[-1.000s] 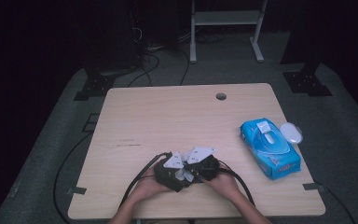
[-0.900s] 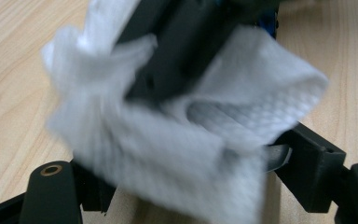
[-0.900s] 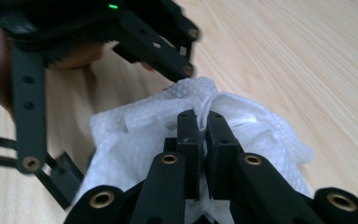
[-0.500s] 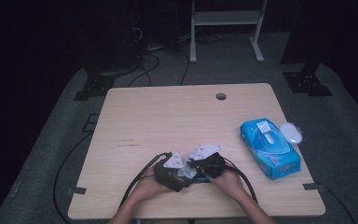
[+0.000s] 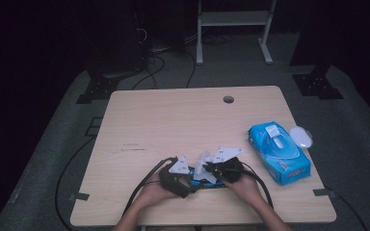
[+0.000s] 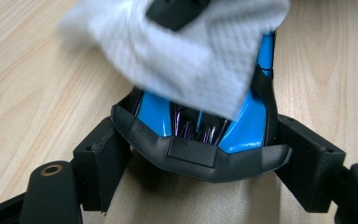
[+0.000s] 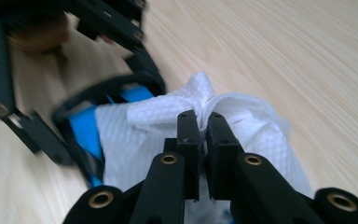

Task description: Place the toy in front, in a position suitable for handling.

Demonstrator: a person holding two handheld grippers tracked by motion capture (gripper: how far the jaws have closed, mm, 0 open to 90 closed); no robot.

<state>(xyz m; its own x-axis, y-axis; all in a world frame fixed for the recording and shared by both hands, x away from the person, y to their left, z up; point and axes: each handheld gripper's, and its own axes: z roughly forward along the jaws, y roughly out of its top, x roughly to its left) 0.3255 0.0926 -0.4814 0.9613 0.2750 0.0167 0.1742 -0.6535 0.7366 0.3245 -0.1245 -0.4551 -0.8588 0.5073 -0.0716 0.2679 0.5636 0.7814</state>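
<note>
A: What sits at the centre of the figure?
B: The blue-and-black object, near the table's front edge. Its exact kind cannot be told; it has glossy blue panels, a black frame and a curved black end. A white embossed wipe is draped over it.

A: How do your tools stand on it?
B: Your left gripper has its jaws on either side of the object's black end, pressed against it and clamping it. Your right gripper has its jaws brought together on a gathered fold of the wipe, pinching it directly above the object. In the high view the wipe rises between the left gripper and the right gripper, which meet over the object.

A: And beyond the object?
B: To its right lies a blue pack of wet wipes, and a white oval lid-like piece touches the pack's far right side. Farther from the object, near the far edge of the wooden table, is a round cable hole. Black cables trail from the grippers, off the front edge beside your hands.
</note>
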